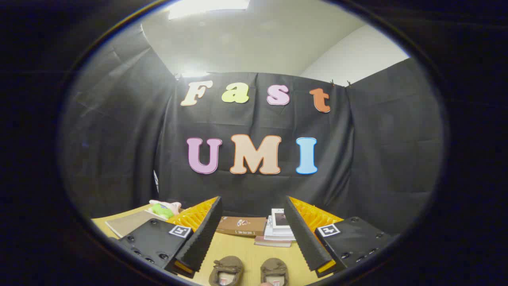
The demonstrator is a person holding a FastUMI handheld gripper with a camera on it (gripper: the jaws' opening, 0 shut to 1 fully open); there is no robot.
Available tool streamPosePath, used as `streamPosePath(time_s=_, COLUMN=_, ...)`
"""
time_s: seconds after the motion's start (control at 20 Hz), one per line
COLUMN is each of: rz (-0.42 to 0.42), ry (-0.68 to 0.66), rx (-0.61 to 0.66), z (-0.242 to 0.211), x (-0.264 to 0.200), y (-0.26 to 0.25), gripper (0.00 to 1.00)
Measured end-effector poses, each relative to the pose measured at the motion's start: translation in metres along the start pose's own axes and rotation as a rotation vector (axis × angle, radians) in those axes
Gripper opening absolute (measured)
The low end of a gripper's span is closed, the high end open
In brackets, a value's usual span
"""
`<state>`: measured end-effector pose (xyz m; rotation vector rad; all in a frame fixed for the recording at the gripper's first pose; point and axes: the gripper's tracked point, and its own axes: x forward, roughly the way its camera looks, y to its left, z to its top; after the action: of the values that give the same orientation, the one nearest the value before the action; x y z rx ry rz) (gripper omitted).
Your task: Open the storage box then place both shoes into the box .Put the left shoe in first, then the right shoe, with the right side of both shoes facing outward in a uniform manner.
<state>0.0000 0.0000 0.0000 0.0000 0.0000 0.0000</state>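
Shoes: one pair, brown, low in the frame, standing side by side on the counter between the two fingers of the tool. Left-hand shoe [226, 270], right-hand shoe [274, 271]; openings face up, lower parts cut off by the view. Neither is touched.

Storage box: cannot be told apart among the items seen.

Tool [252, 232]: released, fingers spread wide and holding nothing; black ribbed fingers [204, 234] slant inward toward the centre of the frame, orange plates behind them.

Step in hand, by judgement: the start, with the box not yet opened and no shoe moved. The next move calls for finding the box and its lid before any shoe is taken; after that the left shoe goes first, so the pair must be told apart by shape.

Counter [242, 248]: pale wood, lower centre.

Other items: brown book [241, 225] lying flat beyond the shoes; stack of books [278, 230] just right of it; grey pad [127, 223] at lower left; green and pink soft toy [163, 209] beyond the pad.

Room: black cloth wall behind the counter; white ceiling and a lit panel at the top.
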Motion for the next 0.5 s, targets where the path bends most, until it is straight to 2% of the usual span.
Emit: streamPosePath(time_s=0.5, rz=0.022, ry=-0.012, rx=-0.001, z=0.005, x=0.017, y=0.001, gripper=0.99)
